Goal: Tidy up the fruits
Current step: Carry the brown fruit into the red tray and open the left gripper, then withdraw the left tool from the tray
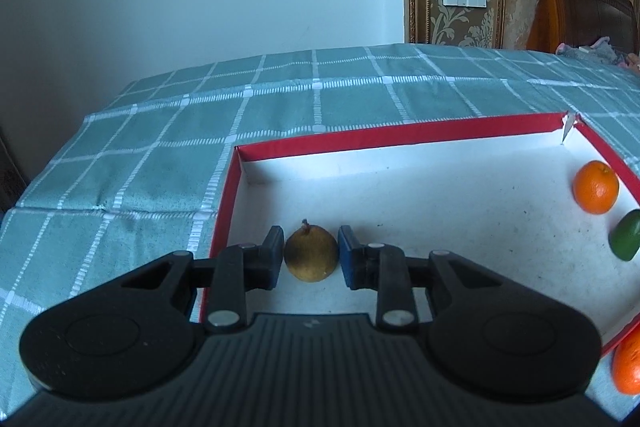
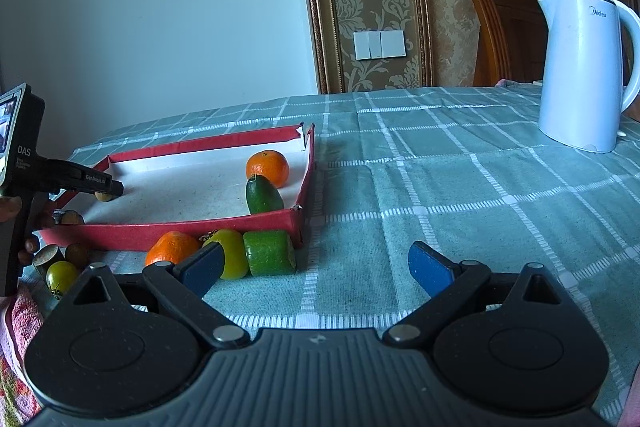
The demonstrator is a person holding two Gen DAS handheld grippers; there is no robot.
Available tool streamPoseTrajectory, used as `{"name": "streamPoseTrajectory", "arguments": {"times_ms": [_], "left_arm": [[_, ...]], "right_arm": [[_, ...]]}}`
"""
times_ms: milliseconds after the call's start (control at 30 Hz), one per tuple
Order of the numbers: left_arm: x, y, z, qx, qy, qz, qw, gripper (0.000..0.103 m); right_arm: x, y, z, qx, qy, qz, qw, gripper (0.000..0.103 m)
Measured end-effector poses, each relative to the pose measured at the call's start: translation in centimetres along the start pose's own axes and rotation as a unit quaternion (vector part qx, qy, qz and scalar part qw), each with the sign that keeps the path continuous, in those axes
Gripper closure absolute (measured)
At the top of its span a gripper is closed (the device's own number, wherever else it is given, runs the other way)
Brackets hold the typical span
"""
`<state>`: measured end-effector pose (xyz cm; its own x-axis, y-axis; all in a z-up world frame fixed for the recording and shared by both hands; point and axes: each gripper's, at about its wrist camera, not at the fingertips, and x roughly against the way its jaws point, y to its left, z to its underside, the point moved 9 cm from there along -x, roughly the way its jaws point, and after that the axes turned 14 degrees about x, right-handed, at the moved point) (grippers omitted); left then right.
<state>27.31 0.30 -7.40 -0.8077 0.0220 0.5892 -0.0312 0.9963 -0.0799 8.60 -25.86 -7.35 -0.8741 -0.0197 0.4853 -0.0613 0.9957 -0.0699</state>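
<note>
My left gripper [image 1: 311, 245] is shut on a small brown pear-shaped fruit [image 1: 311, 259], which rests on the white floor of the red-walled tray [image 1: 400, 135] near its left wall. In the right wrist view the same gripper [image 2: 110, 189] reaches into the tray [image 2: 180, 229] from the left, with the brown fruit [image 2: 105, 197] at its tips. An orange [image 2: 267, 167] and a dark green fruit [image 2: 263, 195] lie at the tray's right end. My right gripper [image 2: 316, 259] stands open over the tablecloth with nothing between its fingers.
Outside the tray's front wall lie an orange [image 2: 172, 247], a yellow-green fruit [image 2: 232, 259] and a green fruit piece [image 2: 270, 253]. Several small fruits [image 2: 62, 275] sit at the near left beside a hand. A white kettle [image 2: 580, 71] stands at the back right.
</note>
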Motion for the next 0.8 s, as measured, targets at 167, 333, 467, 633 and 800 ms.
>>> {"name": "streamPoseTrajectory", "arguments": {"times_ms": [167, 333, 467, 633, 800], "left_arm": [[0.6, 0.2, 0.0, -0.009, 0.0, -0.013, 0.9999, 0.059], [2.6, 1.0, -0.2, -0.002, -0.01, -0.007, 0.9999, 0.051], [4.7, 1.2, 0.0, -0.012, -0.023, -0.003, 0.9997, 0.04], [7.4, 2.4, 0.9, -0.01, -0.049, -0.012, 0.9987, 0.03], [10.6, 4.0, 2.4, 0.021, -0.057, 0.007, 0.9981, 0.026]], "right_arm": [[0.0, 0.0, 0.0, -0.001, 0.0, -0.001, 1.0, 0.004], [-0.1, 0.0, 0.0, -0.001, 0.001, -0.001, 1.0, 0.004], [-0.1, 0.0, 0.0, -0.002, 0.001, -0.001, 1.0, 0.004], [-0.1, 0.0, 0.0, -0.004, 0.0, 0.001, 1.0, 0.004], [-0.2, -0.1, 0.1, -0.003, 0.001, 0.003, 1.0, 0.004]]}}
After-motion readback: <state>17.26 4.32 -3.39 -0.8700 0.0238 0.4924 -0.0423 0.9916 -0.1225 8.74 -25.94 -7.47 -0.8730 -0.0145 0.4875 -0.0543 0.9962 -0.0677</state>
